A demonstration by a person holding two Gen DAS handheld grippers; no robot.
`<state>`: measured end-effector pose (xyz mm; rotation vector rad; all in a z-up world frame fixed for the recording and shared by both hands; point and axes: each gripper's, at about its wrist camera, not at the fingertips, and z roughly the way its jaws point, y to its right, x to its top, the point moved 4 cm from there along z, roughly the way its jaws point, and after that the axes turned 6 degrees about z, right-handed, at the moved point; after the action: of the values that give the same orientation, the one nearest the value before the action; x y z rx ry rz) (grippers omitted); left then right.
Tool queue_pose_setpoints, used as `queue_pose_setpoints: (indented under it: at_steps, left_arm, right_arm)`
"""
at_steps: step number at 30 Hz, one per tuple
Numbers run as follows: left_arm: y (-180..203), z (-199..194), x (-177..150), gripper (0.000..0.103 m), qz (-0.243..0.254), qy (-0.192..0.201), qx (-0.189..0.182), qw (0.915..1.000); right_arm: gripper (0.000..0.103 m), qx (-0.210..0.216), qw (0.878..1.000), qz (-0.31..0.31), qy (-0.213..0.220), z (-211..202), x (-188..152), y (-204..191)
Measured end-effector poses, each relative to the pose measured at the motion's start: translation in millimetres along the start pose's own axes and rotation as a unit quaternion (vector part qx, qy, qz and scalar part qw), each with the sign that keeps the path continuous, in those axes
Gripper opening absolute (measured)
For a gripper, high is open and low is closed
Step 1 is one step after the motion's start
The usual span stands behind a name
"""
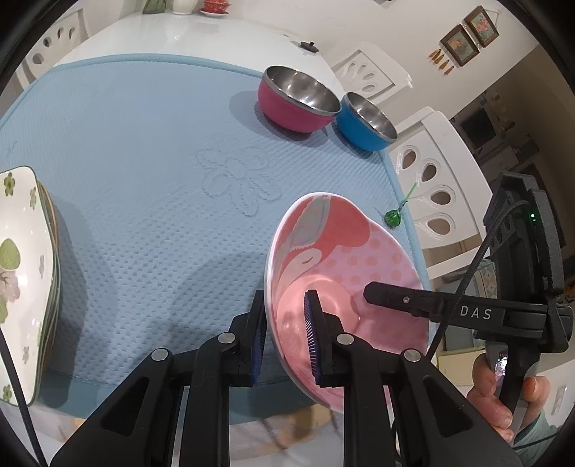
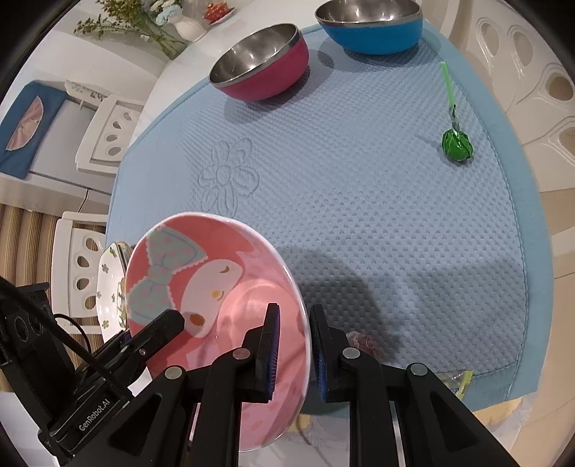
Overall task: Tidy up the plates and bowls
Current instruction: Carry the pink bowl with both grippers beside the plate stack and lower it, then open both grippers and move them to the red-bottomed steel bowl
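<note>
A pink cartoon-print bowl [image 1: 341, 258] [image 2: 201, 273] hangs tilted above the near edge of the blue mat [image 1: 143, 143] [image 2: 359, 215]. My left gripper [image 1: 284, 298] is shut on its left rim, one pad inside and one outside. On the opposite rim my right gripper [image 2: 294, 309] is shut the same way. Each view also shows the other gripper's finger reaching into the bowl. A stack of floral plates [image 1: 21, 258] [image 2: 111, 283] sits at the mat's left edge. A red steel bowl [image 1: 298, 100] [image 2: 258, 61] and a blue one [image 1: 366, 122] [image 2: 370, 25] stand side by side at the far right.
A green lollipop [image 1: 395, 215] [image 2: 456, 143] lies on the mat's right side. Small wrapped sweets [image 2: 363, 341] lie near the mat's front edge under my right gripper. White chairs [image 1: 431, 186] stand around the table. A vase and a dish sit at the far end.
</note>
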<state>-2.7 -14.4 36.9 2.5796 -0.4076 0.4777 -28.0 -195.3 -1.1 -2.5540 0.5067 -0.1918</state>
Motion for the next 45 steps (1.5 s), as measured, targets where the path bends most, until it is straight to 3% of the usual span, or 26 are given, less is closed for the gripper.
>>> queue_pose_setpoints:
  at_steps: [6, 17, 21, 26, 30, 32, 33, 35, 39, 45]
  left_arm:
    - [-9, 5, -4, 0.017, -0.007, -0.014, 0.010, 0.9998]
    - [-7, -29, 11, 0.017, 0.015, 0.027, 0.017, 0.9994]
    - [4, -57, 38, 0.017, 0.040, 0.063, 0.015, 0.9971]
    - [27, -94, 88, 0.019, 0.083, 0.127, 0.021, 0.9882]
    - [39, -106, 126, 0.021, 0.097, 0.153, 0.008, 0.9834]
    - [42, -108, 142, 0.022, 0.102, 0.163, 0.005, 0.9814]
    - [44, -107, 151, 0.028, 0.104, 0.166, 0.006, 0.9806]
    - [43, -107, 167, 0.035, 0.106, 0.171, 0.008, 0.9796]
    - [35, -92, 194, 0.075, 0.095, 0.171, 0.000, 0.9805]
    - [15, -38, 228, 0.073, 0.082, 0.136, -0.014, 0.9873]
  right_arm:
    - [0.017, -0.001, 1.000, 0.008, 0.002, 1, 1, 4]
    - [0.017, 0.038, 0.998, 0.013, 0.040, -42, 11, 6]
    - [0.017, 0.066, 0.995, -0.003, 0.072, -73, 17, -5]
    - [0.017, 0.095, 0.984, -0.047, 0.143, -127, 30, -32]
    - [0.017, 0.109, 0.976, -0.070, 0.173, -150, 42, -51]
    - [0.026, 0.126, 0.974, -0.070, 0.175, -156, 52, -58]
    - [0.031, 0.136, 0.973, -0.068, 0.174, -157, 56, -60]
    - [0.055, 0.161, 0.970, -0.057, 0.174, -158, 68, -62]
    - [0.059, 0.174, 0.969, -0.029, 0.173, -148, 91, -59]
    - [0.059, 0.129, 0.981, 0.030, 0.143, -98, 141, -39]
